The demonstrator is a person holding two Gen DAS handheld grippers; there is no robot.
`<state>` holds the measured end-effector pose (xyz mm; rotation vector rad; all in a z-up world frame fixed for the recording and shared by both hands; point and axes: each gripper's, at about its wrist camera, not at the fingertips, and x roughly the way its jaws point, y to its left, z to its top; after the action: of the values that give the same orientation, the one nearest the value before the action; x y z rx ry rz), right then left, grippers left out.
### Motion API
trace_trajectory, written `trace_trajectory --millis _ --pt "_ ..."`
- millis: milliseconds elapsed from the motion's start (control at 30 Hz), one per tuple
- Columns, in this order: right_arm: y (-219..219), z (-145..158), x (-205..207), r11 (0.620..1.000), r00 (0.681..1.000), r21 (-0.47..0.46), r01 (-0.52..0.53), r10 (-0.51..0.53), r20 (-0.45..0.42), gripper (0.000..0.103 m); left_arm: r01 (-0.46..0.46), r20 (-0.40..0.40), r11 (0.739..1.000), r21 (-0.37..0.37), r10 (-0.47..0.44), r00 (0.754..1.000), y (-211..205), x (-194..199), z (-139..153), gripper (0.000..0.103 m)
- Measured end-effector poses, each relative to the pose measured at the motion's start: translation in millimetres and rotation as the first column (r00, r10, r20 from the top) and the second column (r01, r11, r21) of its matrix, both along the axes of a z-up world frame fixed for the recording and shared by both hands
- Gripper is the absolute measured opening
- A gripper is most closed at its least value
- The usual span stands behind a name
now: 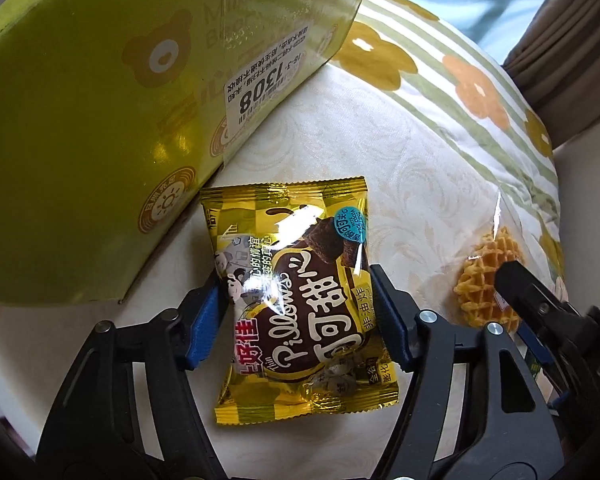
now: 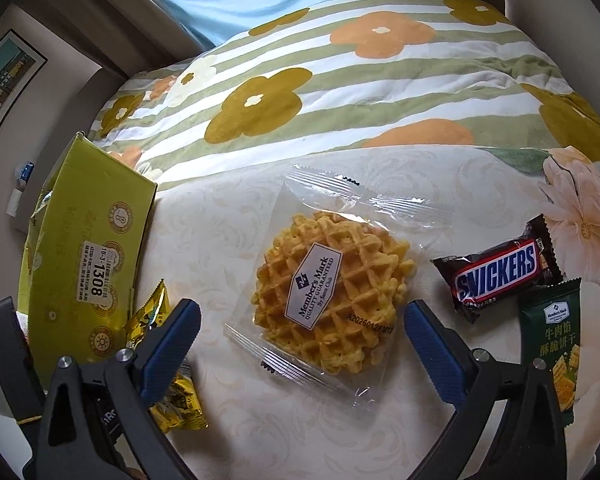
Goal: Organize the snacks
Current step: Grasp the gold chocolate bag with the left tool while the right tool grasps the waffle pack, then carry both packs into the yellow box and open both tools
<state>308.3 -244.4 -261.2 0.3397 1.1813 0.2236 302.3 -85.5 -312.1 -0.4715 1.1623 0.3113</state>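
A gold foil bag of cocoa pillow snacks (image 1: 296, 264) lies on a cream bedsheet (image 1: 340, 140), and my left gripper (image 1: 298, 276) is shut on it, both blue pads against its sides. In the right wrist view that bag (image 2: 180, 396) shows partly behind my left finger. A round waffle in a clear wrapper (image 2: 332, 292) lies flat between the fingers of my right gripper (image 2: 302, 308), which stands open with its pads apart from the wrapper. The same waffle (image 1: 484, 280) shows at the right of the left wrist view, half hidden by a black finger.
An open yellow-green cardboard box (image 1: 80, 140) (image 2: 88, 248) stands just left of the gold bag. A Snickers bar (image 2: 500, 268) and a green cracker packet (image 2: 552, 344) lie right of the waffle. A striped, flowered quilt (image 2: 340, 80) is bunched up behind.
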Motion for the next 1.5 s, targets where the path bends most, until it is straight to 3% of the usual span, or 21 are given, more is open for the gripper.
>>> trace_trajectory --millis 433,567,700,833,1133,1333,1500 --pt "27.4 -15.6 12.4 0.977 0.994 -0.212 -0.029 0.051 0.096 0.101 0.050 0.030 0.999 0.000 -0.050 0.998 3.3 -16.7 9.3 0.060" --pt "38.9 -16.8 10.8 0.947 0.982 -0.308 -0.086 0.132 0.134 0.083 0.059 0.035 0.998 0.007 -0.059 0.998 1.9 -19.5 10.2 0.060" --pt "33.1 -14.2 3.0 0.953 0.975 -0.283 -0.111 0.159 0.153 0.073 0.066 0.041 0.998 0.011 -0.067 0.997 -1.4 -19.5 11.5 0.060" --pt "23.5 -6.5 -5.2 0.961 0.976 -0.256 -0.105 0.149 0.161 0.072 0.084 0.044 0.996 0.000 -0.084 0.996 -6.4 -21.0 14.8 0.060" --pt "0.6 46.0 -27.2 0.970 0.965 -0.222 -0.094 0.144 0.217 0.072 0.147 0.129 0.989 0.017 -0.148 0.981 -29.7 -28.5 55.2 0.059" --pt "-15.7 96.2 -44.2 0.977 0.952 -0.185 -0.109 0.157 0.264 0.072 0.183 0.221 0.981 0.062 -0.192 0.956 -41.5 -37.9 109.0 0.059" --pt "-13.3 139.7 -55.2 0.974 0.921 -0.182 -0.136 0.191 0.338 0.072 0.187 0.297 0.976 0.115 -0.214 0.931 -31.2 -45.1 156.4 0.059"
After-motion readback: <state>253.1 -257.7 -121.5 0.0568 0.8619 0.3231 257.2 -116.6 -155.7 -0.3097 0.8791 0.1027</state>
